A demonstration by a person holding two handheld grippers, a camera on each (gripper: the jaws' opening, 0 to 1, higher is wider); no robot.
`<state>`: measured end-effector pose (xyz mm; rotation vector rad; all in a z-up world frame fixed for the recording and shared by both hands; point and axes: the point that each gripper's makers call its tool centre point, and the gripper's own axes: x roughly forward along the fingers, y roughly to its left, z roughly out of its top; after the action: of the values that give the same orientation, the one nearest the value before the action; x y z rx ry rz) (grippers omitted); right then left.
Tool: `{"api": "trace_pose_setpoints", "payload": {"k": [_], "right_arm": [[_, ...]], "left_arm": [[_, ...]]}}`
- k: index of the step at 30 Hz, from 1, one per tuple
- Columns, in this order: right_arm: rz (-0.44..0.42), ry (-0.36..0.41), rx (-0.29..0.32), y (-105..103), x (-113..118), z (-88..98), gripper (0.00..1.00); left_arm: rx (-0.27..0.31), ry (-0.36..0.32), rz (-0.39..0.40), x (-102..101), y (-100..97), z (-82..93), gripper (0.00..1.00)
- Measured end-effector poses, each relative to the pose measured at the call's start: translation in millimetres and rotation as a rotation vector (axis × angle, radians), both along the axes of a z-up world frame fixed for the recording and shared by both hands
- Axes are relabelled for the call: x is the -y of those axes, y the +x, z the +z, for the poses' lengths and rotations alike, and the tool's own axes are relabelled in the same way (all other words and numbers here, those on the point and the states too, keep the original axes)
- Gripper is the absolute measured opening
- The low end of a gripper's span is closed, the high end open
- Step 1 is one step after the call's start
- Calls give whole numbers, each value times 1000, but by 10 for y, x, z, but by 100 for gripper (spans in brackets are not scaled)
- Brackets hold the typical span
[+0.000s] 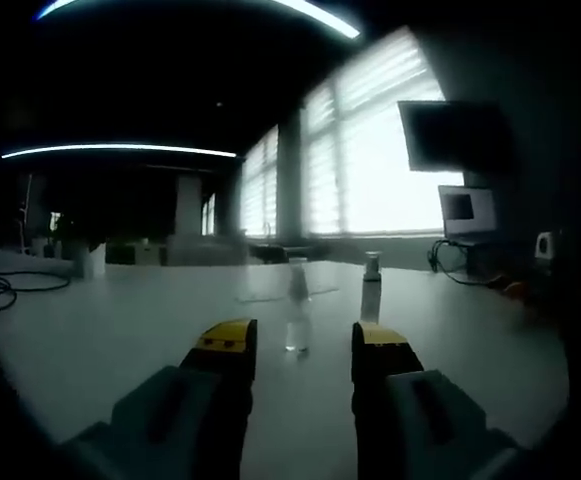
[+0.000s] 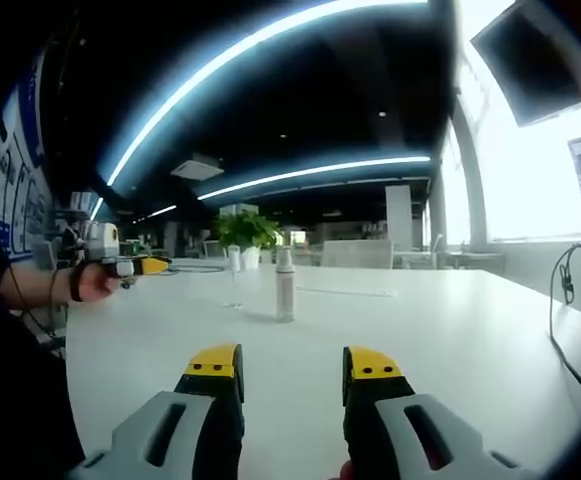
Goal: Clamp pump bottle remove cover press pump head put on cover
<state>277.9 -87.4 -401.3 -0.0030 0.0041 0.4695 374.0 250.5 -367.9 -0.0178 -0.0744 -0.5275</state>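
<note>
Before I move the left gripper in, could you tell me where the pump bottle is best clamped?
Probably around the straight body of the pump bottle, below its cover, coming in level from the side. It stands upright on the table, apart from the clear bottle, and the left gripper is open.

both grippers hover low over the table, jaws parted: the right gripper near its edge, the left gripper held in a hand.
</note>
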Motion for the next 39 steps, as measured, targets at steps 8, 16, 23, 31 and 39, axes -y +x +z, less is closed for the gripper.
{"api": "trace_pose_setpoints", "payload": {"k": [8,16,23,31,39], "right_arm": [[0,-5,1,3,-2,-2,34],[-3,13,3,8,5,17,34],[-2,11,2,1,-18,17,34],[-3,10,-1,5,-19,11,34],[-9,17,5,16,11,22,34]], "left_arm": [[2,5,-2,126,203,-11,30],[1,7,-22,219,328,-29,29],[26,50,-16,302,507,-19,29],[-4,11,-45,423,657,-79,31],[-6,-5,-55,488,724,-56,32]]}}
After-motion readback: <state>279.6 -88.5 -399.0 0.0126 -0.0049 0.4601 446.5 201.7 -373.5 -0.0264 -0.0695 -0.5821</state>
